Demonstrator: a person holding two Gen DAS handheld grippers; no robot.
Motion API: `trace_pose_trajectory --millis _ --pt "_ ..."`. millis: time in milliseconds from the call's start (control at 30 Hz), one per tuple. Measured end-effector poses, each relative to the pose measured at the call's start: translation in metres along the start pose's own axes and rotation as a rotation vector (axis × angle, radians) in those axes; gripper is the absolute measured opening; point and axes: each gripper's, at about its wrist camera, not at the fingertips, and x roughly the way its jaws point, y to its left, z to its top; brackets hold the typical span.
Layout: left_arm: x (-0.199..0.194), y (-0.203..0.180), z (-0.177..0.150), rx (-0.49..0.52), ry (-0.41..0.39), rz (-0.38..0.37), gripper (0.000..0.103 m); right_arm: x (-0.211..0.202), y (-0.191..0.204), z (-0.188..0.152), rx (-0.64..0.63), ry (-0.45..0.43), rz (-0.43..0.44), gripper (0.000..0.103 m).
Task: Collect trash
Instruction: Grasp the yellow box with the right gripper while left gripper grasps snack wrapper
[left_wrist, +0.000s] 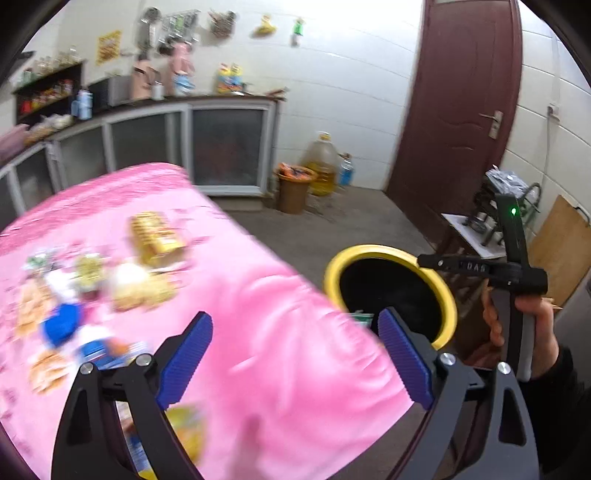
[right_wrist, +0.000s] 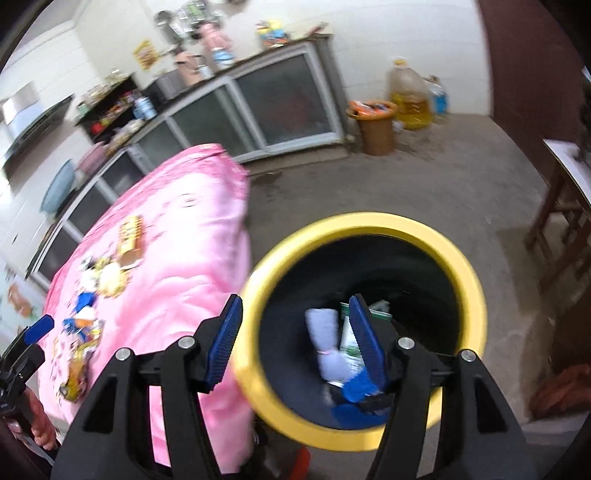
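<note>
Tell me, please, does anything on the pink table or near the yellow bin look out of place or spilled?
Wrappers and a yellow box lie scattered on the pink tablecloth, trash not yet collected. Some pieces already lie inside the yellow-rimmed bin. Nothing looks spilled around it. The pictures are blurred, so small damage cannot be judged.

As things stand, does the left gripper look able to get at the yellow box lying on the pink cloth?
Probably yes: the left gripper is open and empty above the pink cloth, with nothing between it and the yellow box.
</note>
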Motion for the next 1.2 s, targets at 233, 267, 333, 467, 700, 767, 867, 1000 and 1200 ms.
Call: trace_pose_trajectory --millis 233,267,333,467,700,767,867,1000,1200 --pt "-0.061 0.067 -0.044 -0.108 0.011 0.185 0.092 0.029 0.089 0.005 -0.164 0.039 0.096 0.058" --pt "-0.064 0.075 -0.052 -0.118 0.031 0.199 0.092 0.035 0.102 0.006 -0.188 0.049 0.109 0.058" --pt "-0.067 0.081 -0.061 -0.130 0.052 0.215 0.093 0.044 0.121 0.008 -0.221 0.062 0.118 0.058" --pt "-0.061 0.094 -0.075 -0.157 0.106 0.209 0.092 0.062 0.160 0.015 -0.278 0.094 0.164 0.058" --pt "-0.039 0.097 -0.079 -0.193 0.154 0.131 0.093 0.096 0.217 0.032 -0.404 0.129 0.184 0.067" --pt "-0.029 0.093 -0.076 -0.183 0.179 0.124 0.093 0.110 0.231 0.041 -0.425 0.145 0.184 0.069" --pt "-0.014 0.094 -0.071 -0.205 0.224 0.122 0.093 0.137 0.257 0.059 -0.462 0.168 0.169 0.071" --pt "0.003 0.101 -0.064 -0.257 0.283 0.127 0.093 0.178 0.283 0.079 -0.482 0.229 0.143 0.072" --pt "0.020 0.112 -0.058 -0.320 0.357 0.125 0.093 0.229 0.307 0.090 -0.520 0.302 0.086 0.078"
